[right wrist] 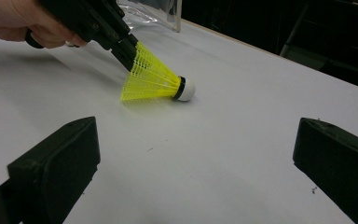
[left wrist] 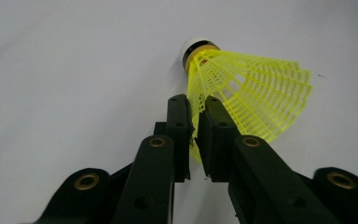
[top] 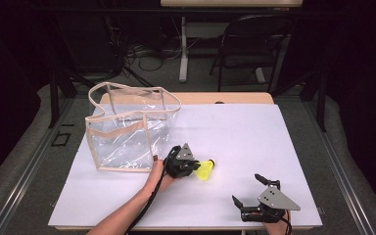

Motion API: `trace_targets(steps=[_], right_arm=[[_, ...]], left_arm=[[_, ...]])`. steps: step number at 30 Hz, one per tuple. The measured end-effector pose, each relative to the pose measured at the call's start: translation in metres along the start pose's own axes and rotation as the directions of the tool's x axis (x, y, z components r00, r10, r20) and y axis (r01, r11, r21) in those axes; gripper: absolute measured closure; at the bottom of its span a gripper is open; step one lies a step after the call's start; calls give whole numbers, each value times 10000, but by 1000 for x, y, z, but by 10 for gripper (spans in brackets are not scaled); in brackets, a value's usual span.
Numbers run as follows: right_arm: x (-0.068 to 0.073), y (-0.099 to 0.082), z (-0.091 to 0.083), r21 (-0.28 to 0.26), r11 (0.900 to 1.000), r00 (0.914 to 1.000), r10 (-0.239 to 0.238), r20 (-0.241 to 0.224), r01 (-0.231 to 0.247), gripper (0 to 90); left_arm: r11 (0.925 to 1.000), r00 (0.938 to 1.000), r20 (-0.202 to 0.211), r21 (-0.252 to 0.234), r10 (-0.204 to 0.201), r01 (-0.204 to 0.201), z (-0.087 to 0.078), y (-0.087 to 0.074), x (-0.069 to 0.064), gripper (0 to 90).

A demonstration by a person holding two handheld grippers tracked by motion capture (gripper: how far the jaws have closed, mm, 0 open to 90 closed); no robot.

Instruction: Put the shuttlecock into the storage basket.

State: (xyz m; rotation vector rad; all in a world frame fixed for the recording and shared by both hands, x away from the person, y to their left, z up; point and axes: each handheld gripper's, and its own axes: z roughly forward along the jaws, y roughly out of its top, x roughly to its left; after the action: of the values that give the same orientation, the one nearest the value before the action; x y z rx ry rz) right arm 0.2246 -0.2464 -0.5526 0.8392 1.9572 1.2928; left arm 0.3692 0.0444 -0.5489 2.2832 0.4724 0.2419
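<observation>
A yellow plastic shuttlecock [top: 206,170] with a white cork tip lies near the middle of the white table sheet [top: 235,132]. My left gripper [top: 195,166] is shut on the rim of its mesh skirt. In the left gripper view the two jaws pinch the skirt edge of the shuttlecock [left wrist: 256,93], and the left gripper [left wrist: 195,109] points along it toward the cork. My right gripper [top: 246,188] stands open at the table's front right, with nothing between its fingers. In the right gripper view the shuttlecock [right wrist: 154,79] has its cork low at the sheet, held by the left gripper [right wrist: 130,52].
A clear plastic bag [top: 127,127] with beige trim stands open-topped at the left of the sheet, just behind my left hand [top: 156,174]. A dark chair [top: 254,44] and table legs stand beyond the far edge.
</observation>
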Motion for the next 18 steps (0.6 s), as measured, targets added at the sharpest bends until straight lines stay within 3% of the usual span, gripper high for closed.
trace_targets(steps=[4,18], right_arm=[[0,0,0,11,10000,10000,6,7,-6,3],[0,0,-1,20,10000,10000,-17,23,17,3]], left_arm=[[10000,10000,22,-54,26,-26,0,0,-1,875],[9995,9999,13,-287,134,-134,-2,0,-4,888]])
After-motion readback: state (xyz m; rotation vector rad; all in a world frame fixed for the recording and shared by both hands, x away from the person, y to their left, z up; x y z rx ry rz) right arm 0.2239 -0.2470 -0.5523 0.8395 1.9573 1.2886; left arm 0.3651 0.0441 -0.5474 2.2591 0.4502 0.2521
